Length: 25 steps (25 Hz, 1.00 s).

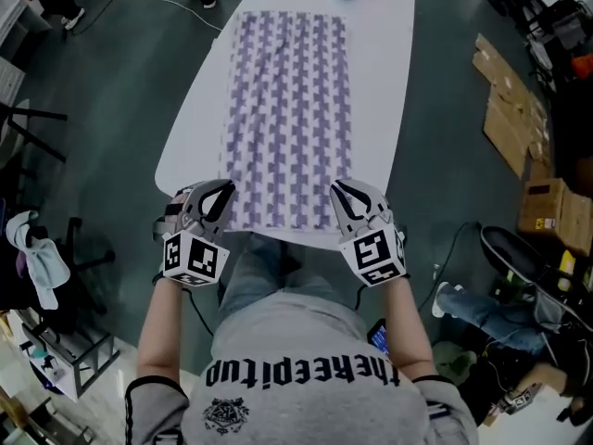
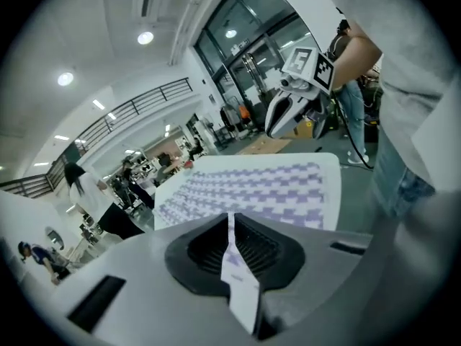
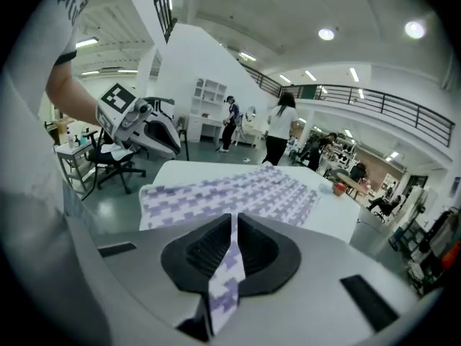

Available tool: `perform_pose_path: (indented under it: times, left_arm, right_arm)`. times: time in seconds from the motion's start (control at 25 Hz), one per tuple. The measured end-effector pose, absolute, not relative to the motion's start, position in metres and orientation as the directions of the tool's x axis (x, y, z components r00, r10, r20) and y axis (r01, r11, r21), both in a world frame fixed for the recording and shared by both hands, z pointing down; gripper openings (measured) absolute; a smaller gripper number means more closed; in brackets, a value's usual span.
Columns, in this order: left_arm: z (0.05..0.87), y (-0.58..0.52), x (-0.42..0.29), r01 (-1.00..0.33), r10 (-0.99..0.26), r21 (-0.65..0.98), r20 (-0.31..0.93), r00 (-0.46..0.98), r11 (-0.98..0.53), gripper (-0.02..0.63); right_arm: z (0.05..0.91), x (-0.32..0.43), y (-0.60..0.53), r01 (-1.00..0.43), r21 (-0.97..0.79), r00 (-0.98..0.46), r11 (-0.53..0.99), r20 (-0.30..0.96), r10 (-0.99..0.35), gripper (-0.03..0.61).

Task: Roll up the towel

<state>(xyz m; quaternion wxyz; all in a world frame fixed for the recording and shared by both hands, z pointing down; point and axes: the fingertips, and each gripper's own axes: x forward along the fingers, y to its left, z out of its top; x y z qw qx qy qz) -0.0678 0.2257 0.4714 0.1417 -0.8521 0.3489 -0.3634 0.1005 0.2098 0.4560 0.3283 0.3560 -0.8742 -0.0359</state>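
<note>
Towel (image 1: 289, 109): one, clamped by left gripper (image 1: 222, 191) and right gripper (image 1: 343, 191).

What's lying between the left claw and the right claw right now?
The near edge of the purple checked towel, pinched at its corners by the left claw and right claw, as the head view shows.

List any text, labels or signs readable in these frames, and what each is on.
"theheepitu" (upside down, reading uncertain): person's grey shirt.
Emblem below it: too small to read.
Left marker cube, right marker cube: square patterns, no letters.
</note>
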Motion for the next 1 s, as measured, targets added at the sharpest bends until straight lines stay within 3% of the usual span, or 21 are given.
perform_pose_path:
  times: [0.48,0.64,0.84,0.92,1.0]
  left_arm:
    - [0.589,0.29,-0.079,-0.173,-0.411,-0.373,0.817,0.404,-0.911,0.177]
    - [0.612,0.304,-0.079,-0.12,-0.35,-0.328,0.869,0.35,-0.937,0.221]
    - [0.632,0.3,-0.086,-0.093,-0.385,-0.374,0.883,0.269,-0.923,0.214]
    - [0.632,0.285,-0.093,-0.1,-0.421,-0.41,0.871,0.253,-0.907,0.147]
    - [0.629,0.275,-0.096,-0.109,-0.447,-0.434,0.861,0.242,-0.894,0.05]
  right_arm:
    - [0.585,0.125,0.28,-0.33,0.141,-0.447,0.933,0.848,-0.286,0.117]
    - [0.609,0.146,0.289,-0.269,0.135,-0.373,0.953,0.898,-0.233,0.129]
    - [0.628,0.163,0.279,-0.249,0.183,-0.287,0.951,0.924,-0.252,0.129]
    - [0.632,0.159,0.271,-0.255,0.162,-0.286,0.953,0.929,-0.235,0.124]
    - [0.632,0.154,0.271,-0.257,0.145,-0.294,0.955,0.93,-0.22,0.077]
